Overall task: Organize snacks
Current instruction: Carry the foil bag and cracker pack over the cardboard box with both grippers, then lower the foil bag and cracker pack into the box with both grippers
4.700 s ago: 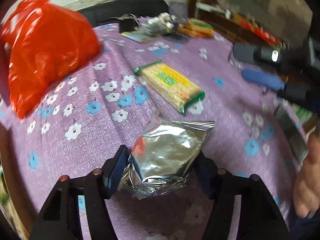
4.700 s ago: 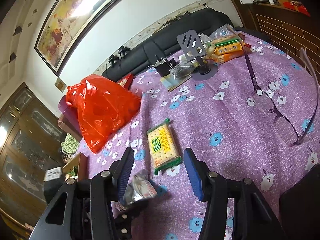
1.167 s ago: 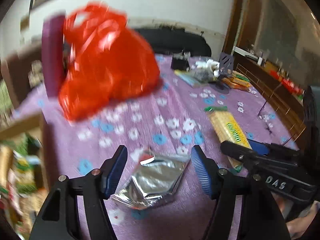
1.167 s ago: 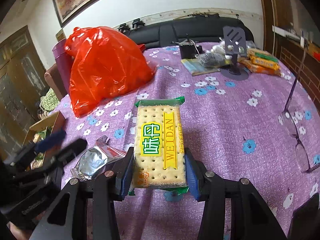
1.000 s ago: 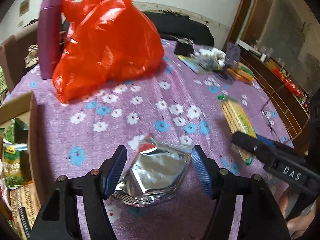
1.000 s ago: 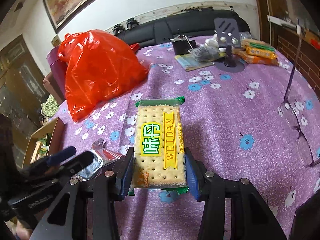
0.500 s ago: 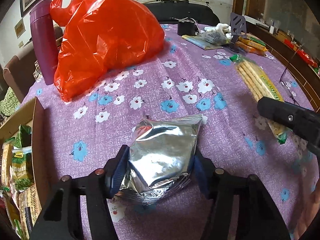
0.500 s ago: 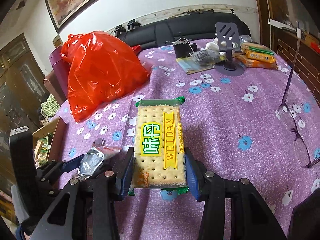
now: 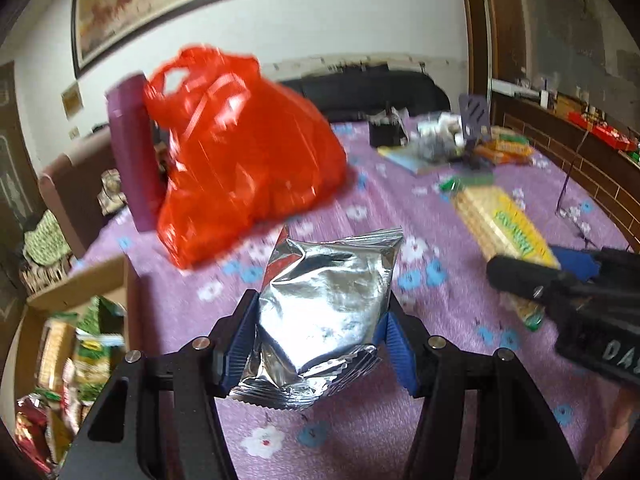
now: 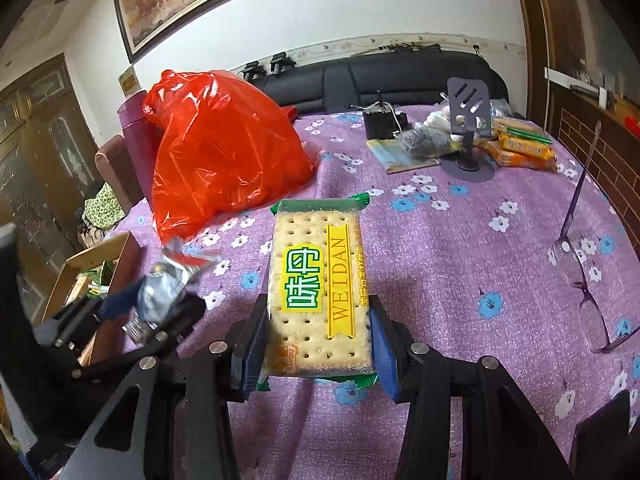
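The tabletop [image 10: 460, 248] has a purple cloth with white and blue flowers all over it. A big red plastic bag [image 10: 224, 148] sits at the far left, with a purple bottle [image 10: 134, 140] standing right beside it at the edge. At the far end there's a dark phone stand [image 10: 468, 128], a small black box [image 10: 380, 124], a booklet [image 10: 400, 158] and some orange snack packs [image 10: 524, 146] bunched together. A pair of glasses [image 10: 580, 268] lies on the right side, one arm sticking up.
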`<action>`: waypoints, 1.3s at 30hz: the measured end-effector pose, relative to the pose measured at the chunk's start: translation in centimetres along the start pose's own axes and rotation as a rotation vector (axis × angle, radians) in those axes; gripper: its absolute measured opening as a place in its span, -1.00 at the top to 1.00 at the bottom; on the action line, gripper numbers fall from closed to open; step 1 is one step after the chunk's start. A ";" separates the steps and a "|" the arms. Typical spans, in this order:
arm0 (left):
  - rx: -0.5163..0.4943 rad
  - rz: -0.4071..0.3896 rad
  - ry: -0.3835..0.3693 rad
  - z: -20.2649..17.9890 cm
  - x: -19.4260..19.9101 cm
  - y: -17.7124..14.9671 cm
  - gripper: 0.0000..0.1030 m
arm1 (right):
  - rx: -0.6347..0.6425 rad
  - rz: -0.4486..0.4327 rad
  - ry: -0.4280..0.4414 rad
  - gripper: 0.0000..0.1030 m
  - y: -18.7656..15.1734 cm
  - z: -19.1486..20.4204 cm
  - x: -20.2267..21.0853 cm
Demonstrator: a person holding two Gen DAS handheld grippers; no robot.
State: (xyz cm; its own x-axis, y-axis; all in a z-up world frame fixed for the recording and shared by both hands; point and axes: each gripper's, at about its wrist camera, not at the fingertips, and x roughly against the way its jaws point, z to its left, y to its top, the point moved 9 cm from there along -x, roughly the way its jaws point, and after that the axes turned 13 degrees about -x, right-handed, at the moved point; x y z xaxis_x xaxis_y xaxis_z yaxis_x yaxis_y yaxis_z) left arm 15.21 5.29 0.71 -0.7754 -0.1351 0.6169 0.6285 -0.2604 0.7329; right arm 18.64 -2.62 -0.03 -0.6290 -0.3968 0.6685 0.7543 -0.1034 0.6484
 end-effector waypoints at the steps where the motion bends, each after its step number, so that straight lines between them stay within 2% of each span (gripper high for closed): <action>1: 0.001 -0.019 0.010 0.2 0.4 0.3 -0.14 | 0.005 -0.004 -0.001 0.02 0.0 0.1 0.0; 5: 0.000 -0.065 0.027 0.3 1.6 1.1 -0.14 | 0.015 -0.017 0.002 0.02 0.1 0.3 0.2; 12: 0.064 -0.125 -0.008 1.6 4.9 2.6 -0.14 | 0.012 -0.053 0.013 0.02 1.1 1.2 1.1; 16: 0.088 -0.124 -0.032 3.3 7.6 1.9 -0.15 | 0.016 -0.012 0.070 0.02 0.3 3.8 1.8; 19: 0.115 -0.107 -0.026 6.0 9.2 -0.3 -0.15 | 0.037 0.039 0.129 0.02 -1.6 7.0 2.0; 24: 0.194 -0.042 0.047 12.1 10.9 -5.9 -0.15 | 0.082 0.153 0.219 0.01 -6.9 13.0 1.5; 30: 0.295 0.039 0.132 18.7 11.8 -12.4 -0.15 | 0.170 0.205 0.250 0.01 -11.3 18.5 0.8; 33: 0.338 0.066 0.142 20.6 11.3 -14.3 -0.15 | 0.193 0.234 0.255 0.01 -12.5 20.8 -0.3; 39: 0.337 0.073 0.156 21.4 10.9 -15.5 -0.15 | 0.217 0.242 0.251 0.01 -13.1 23.9 -2.9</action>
State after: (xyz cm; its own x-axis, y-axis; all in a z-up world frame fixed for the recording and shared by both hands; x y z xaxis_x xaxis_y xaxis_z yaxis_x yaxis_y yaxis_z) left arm -1.62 28.34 2.21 -0.7113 -0.2927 0.6391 0.6474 0.0815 0.7578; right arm 6.09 21.72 -1.71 -0.3525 -0.5987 0.7192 0.8010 0.2043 0.5627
